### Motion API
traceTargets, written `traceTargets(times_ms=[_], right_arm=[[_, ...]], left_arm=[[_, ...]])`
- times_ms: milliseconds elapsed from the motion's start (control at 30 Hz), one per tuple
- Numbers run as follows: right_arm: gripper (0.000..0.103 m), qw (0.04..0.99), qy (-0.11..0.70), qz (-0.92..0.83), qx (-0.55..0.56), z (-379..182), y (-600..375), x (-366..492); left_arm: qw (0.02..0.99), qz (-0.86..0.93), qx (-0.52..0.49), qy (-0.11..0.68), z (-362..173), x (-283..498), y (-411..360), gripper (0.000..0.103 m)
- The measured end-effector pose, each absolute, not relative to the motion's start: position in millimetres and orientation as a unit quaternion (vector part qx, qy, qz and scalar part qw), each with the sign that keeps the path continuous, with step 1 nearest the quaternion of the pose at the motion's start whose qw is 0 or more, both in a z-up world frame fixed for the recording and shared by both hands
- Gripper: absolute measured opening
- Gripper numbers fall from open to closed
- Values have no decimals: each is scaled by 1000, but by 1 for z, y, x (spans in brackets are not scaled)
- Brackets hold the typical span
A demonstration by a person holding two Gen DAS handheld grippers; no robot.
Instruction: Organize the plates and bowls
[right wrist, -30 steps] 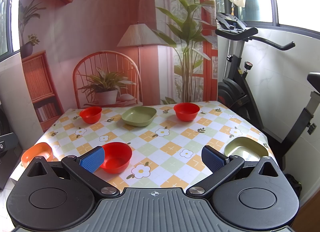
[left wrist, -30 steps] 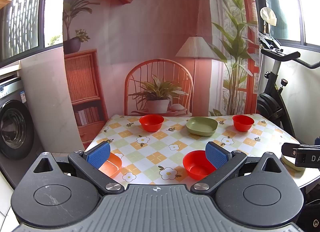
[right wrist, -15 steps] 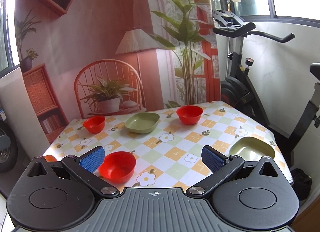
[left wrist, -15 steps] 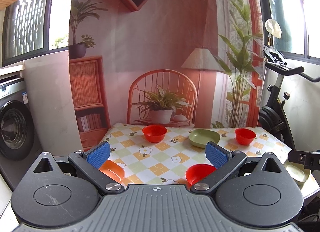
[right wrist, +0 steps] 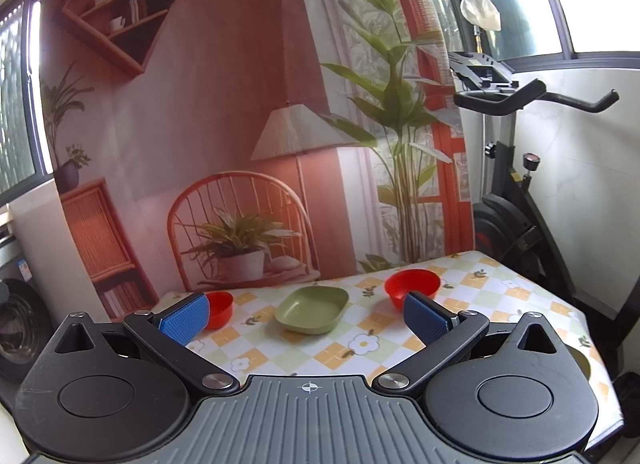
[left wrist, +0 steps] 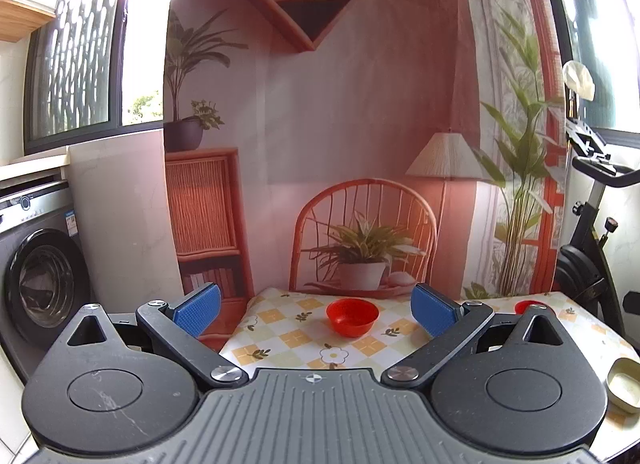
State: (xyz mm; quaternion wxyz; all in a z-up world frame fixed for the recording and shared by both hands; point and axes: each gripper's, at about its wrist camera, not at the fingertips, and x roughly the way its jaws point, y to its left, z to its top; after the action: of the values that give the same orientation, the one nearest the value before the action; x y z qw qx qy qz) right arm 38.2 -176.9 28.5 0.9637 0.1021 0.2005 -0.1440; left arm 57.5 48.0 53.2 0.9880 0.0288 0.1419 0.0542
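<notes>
Left wrist view, nearest first: my left gripper (left wrist: 316, 308) has its jaws spread wide and they hold nothing. It looks level across the table (left wrist: 280, 338) with the checked flower cloth, not down on it. Between the blue pads (left wrist: 198, 310) I see a red bowl (left wrist: 352, 316), standing upright, well apart from the fingers. At the right edge, close to me, a pale green dish (left wrist: 624, 384) is cut by the frame. Farther right, behind the gripper arm, a small red piece (left wrist: 526, 306) shows; I think it is another bowl, but most of it is hidden.

In the right wrist view my right gripper (right wrist: 306, 318) is also wide and empty. Beyond it a green plate (right wrist: 312, 308) lies in the middle, a red bowl (right wrist: 412, 286) stands to its right, partly behind the right pad, and a second red bowl (right wrist: 220, 306) peeks out behind the left pad. Behind the table there are a printed backdrop (right wrist: 280, 104) and an exercise bike (right wrist: 512, 192).

In my judgement nothing is stacked yet, so the task is at its start. To do the first pick well I should tilt one gripper down, bring one finger inside a bowl's rim and one outside, and close gently, because the thin wall can slip. Bowls should go with bowls, plates with plates.
</notes>
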Motion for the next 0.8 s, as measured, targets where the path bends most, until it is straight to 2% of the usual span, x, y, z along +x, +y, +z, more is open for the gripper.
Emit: traceTargets(times_ms=[200, 467, 600, 733, 800], right_arm=[[103, 967, 198, -104, 119, 13, -168, 77], [103, 963, 247, -53, 91, -25, -129, 140], [103, 956, 282, -36, 71, -48, -100, 173], [100, 947, 315, -4, 57, -76, -71, 205], [95, 944, 326, 5, 53, -88, -58, 220]], left_arm=[[981, 60, 46, 179, 38, 84, 59, 102], [970, 75, 42, 229, 10, 113, 86, 100], [964, 88, 39, 249, -5, 124, 107, 94], [957, 109, 24, 268, -20, 137, 136, 94], [953, 116, 15, 281, -28, 143, 150, 93]])
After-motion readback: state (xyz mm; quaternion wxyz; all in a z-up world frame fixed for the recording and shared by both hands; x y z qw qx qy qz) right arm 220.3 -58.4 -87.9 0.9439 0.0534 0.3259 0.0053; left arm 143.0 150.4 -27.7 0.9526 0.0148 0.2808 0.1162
